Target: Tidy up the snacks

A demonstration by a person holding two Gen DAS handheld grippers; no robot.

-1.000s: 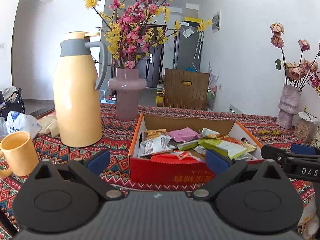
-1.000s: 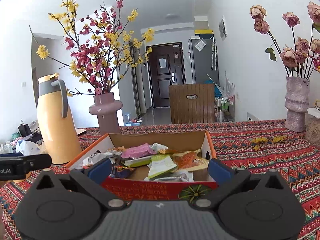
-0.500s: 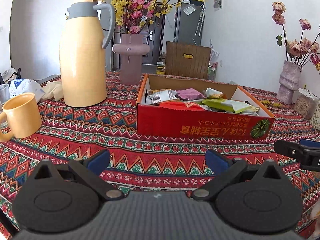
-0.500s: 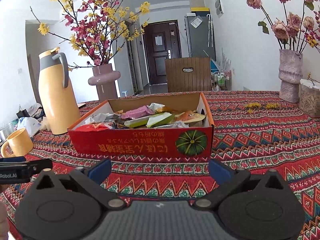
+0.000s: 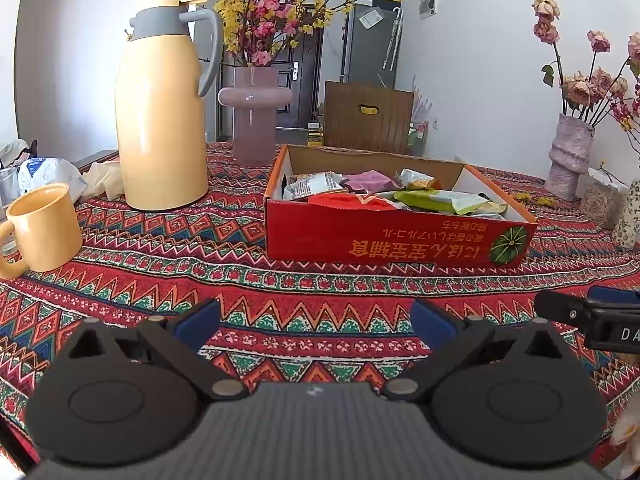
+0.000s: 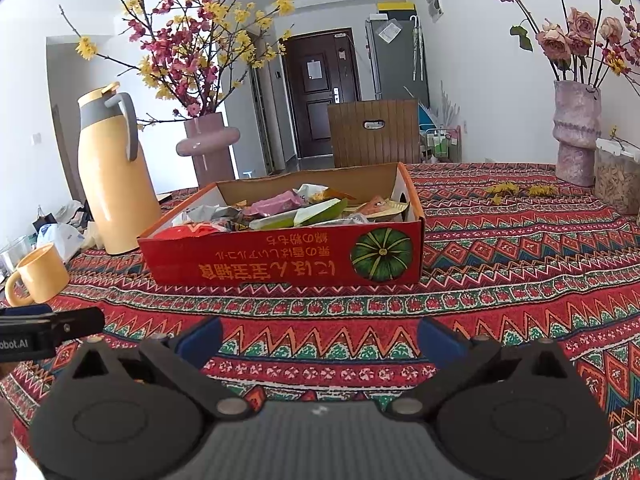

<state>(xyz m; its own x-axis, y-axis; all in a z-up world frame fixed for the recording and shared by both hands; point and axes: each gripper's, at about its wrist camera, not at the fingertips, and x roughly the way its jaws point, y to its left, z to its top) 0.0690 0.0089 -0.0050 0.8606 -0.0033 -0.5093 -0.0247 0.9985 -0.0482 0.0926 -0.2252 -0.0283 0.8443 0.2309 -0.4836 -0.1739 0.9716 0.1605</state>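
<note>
A red cardboard box with a pumpkin print sits on the patterned tablecloth, holding several snack packets: pink, green, red and silver ones. My left gripper hangs open over bare cloth in front of the box, well short of it, with nothing between its blue pads. My right gripper is likewise open and empty, also short of the box. Each gripper's tip shows at the edge of the other's view.
A tall yellow thermos and a yellow mug stand left of the box. A pink vase of blossom branches is behind. Another vase with dried roses stands far right.
Both grippers have drawn back from over the box toward the table's near edge and dropped lower. The box now lies farther ahead. Both stay open.
</note>
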